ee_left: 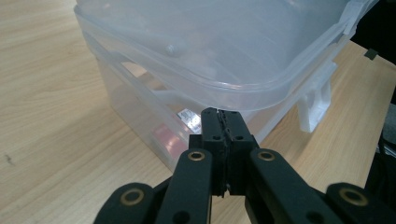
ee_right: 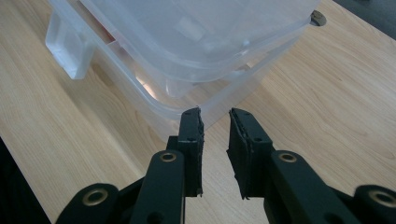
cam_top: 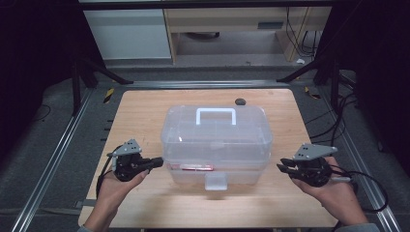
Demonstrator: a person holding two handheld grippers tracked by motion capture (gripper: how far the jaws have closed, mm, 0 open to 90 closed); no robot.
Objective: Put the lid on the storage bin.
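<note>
The box stands closed at the middle of the table, its long axis running left to right and its front latch facing the person. The left gripper lies level at the box's near left corner, jaws fully closed on nothing, tips just beside or touching the wall below the lid rim. The right gripper points inward at the near right corner, jaws a narrow gap apart and empty, clearly short of the box; the left is nearer.
</note>
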